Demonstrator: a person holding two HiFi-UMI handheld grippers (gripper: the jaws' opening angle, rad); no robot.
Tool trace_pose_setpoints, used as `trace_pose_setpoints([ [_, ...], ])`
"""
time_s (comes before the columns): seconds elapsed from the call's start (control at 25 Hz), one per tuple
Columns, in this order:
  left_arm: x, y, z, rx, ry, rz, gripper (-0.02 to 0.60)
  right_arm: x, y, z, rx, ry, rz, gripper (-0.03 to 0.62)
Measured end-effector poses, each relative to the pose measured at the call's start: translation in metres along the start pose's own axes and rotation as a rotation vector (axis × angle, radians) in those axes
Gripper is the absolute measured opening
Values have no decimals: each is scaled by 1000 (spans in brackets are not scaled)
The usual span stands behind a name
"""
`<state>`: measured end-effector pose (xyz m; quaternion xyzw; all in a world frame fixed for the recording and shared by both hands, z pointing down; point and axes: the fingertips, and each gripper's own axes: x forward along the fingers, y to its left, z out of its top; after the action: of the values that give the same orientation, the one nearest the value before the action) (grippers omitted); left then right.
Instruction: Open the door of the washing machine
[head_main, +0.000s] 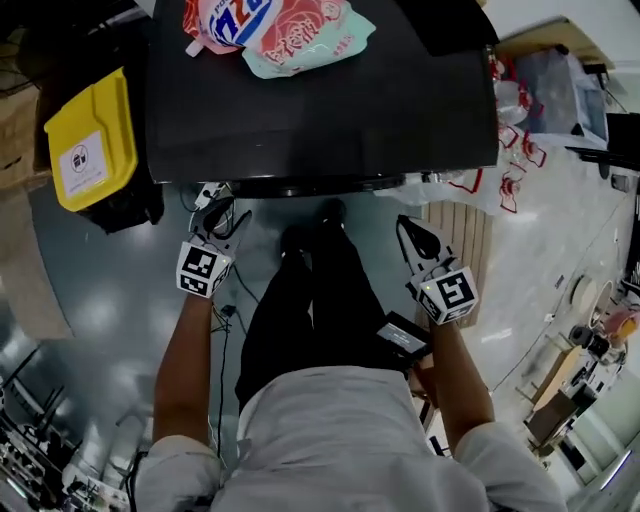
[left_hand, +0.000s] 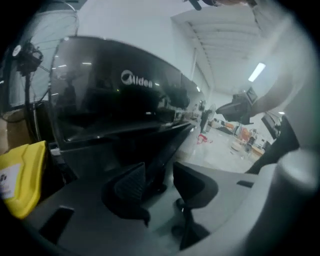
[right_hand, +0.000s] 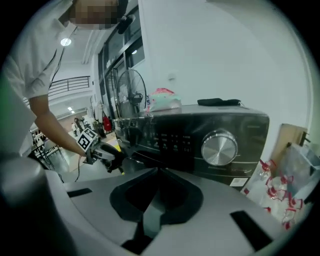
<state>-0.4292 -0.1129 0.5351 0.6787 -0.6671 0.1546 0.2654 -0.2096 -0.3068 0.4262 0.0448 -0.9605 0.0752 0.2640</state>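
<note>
Reading "Midea" (left_hand: 136, 80) in white on the dark front of the washing machine (head_main: 320, 100). The machine is standing just ahead of my feet, front toward me; its door is not clearly showing in any view. At its left a yellow bin (head_main: 88, 140) is carrying a white label, print too small to read. Two detergent pouches (head_main: 285, 28) are lying on top. The grey floor (head_main: 100, 290) is shining under bright room lights. A silver dial (right_hand: 219, 148) is sitting on the panel. I am holding the left gripper (head_main: 222, 215) jaws apart, empty; the right gripper (head_main: 412, 230) jaws together, empty. Neither is touching the machine.
</note>
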Motion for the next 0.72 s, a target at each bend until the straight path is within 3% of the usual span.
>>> trace_pose_setpoints([
  [0.16, 31, 19, -50, 123, 112, -74, 183, 40, -4, -33, -31, 45, 26, 32],
  [0.4, 54, 44, -103, 287, 199, -167, 181, 82, -4, -65, -68, 57, 75, 32],
  [0.56, 69, 43, -111, 370, 205, -219, 115, 83, -2, -80, -44, 67, 56, 32],
  [0.72, 70, 42, -115, 435, 239, -279, 97, 80, 2, -86, -23, 61, 40, 32],
])
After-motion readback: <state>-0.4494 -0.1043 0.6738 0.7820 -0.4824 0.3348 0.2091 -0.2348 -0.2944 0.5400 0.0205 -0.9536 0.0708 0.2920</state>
